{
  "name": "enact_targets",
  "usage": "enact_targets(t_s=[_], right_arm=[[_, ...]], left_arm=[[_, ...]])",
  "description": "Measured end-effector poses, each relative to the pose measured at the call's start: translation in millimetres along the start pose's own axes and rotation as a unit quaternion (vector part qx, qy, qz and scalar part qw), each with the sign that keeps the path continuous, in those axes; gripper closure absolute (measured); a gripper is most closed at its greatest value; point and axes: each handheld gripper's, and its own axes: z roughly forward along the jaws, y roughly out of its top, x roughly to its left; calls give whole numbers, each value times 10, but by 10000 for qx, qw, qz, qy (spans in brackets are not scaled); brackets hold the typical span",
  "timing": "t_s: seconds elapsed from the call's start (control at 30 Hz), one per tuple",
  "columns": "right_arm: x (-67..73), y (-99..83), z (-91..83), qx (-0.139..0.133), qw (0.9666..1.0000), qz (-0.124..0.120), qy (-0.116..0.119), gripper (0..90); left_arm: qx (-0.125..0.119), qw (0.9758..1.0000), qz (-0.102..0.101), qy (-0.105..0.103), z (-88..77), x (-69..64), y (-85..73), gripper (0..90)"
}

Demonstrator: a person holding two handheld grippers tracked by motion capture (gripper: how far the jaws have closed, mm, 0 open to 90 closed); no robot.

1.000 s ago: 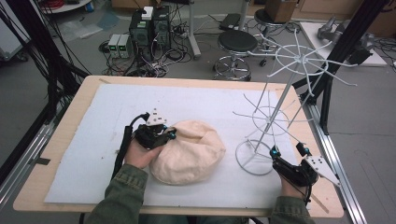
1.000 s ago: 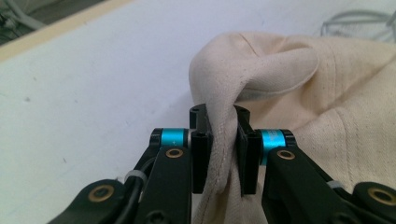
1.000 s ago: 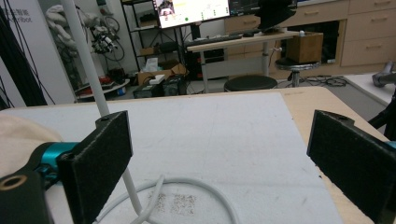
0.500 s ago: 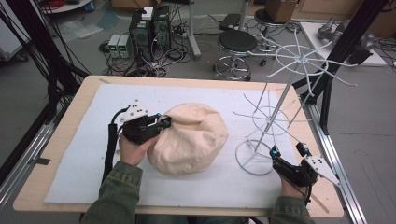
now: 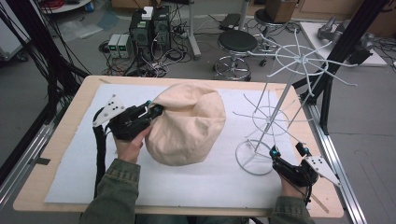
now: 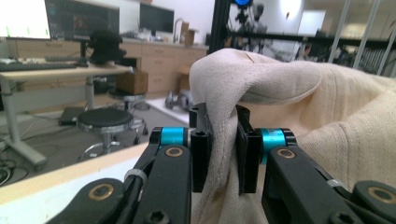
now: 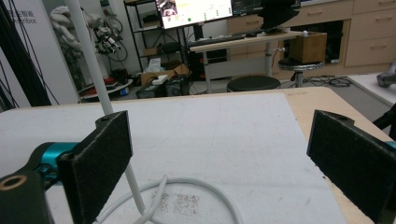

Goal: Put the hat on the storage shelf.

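— What are the left jaws doing?

— In the left gripper view the left gripper (image 6: 219,149) is clamped on a fold of the cream cloth bag (image 6: 299,121). The fabric is pinched between the two black pads at the centre of the frame, bunches over their tops and spreads away to the right.

— And from above?

— In the high view the left gripper (image 5: 155,111) sits left of centre, its tips at the bag's left edge. The cloth bag (image 5: 189,123) is a rounded heap in the middle of the frame, resting on the white mat (image 5: 74,158) that covers the wooden table (image 5: 51,140).

— The right jaws?

— Wide apart, with nothing between them. In the right gripper view the right gripper (image 7: 219,154) looks across bare mat, one pad at lower left, the other at lower right. The white wire stand (image 7: 88,56) rises just behind the left pad, its ring base curving across the bottom centre.

— Where is it in the high view?

— The right gripper (image 5: 288,151) is at the lower right, just beside the ring base of the wire stand (image 5: 280,105), well apart from the bag.
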Motion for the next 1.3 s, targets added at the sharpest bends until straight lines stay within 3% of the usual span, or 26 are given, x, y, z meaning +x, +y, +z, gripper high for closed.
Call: enact_targets(t_s=[0.07,0.2,0.27,0.33,0.5,0.53,0.63,0.83,1.03,1.13,1.3], right_arm=[[1,-1,2,0,10000,0,6,59],[2,0,1,-1,10000,7,23,59],[0,1,1,-18,10000,-8,32,59],[1,1,1,-18,10000,-5,34,59],[1,2,-8,-5,10000,-2,43,59],[1,3,-10,-6,10000,0,47,59],[0,2,-8,-5,10000,3,50,59],[0,2,-15,-26,10000,7,81,59],[0,4,-20,-30,10000,0,88,59],[-5,4,-17,-46,9999,-14,93,59],[-7,0,-15,-24,9999,19,99,59]], left_arm=[[-233,9997,-81,-65,-24,11,59,795],[-457,9988,-127,-147,-34,13,132,795],[-683,9973,-152,-222,-37,2,211,795],[-746,9968,-166,-221,-37,-2,238,795],[-1085,9932,-292,-314,-12,9,354,795],[-1198,9913,-366,-394,1,8,386,795],[-1293,9893,-458,-492,34,6,422,795],[-1424,9870,-403,-622,102,-20,509,796],[-1678,9816,-490,-775,232,-24,593,796],[-1723,9804,-490,-821,266,-24,615,796],[-1864,9754,-628,-996,406,-17,730,796]])
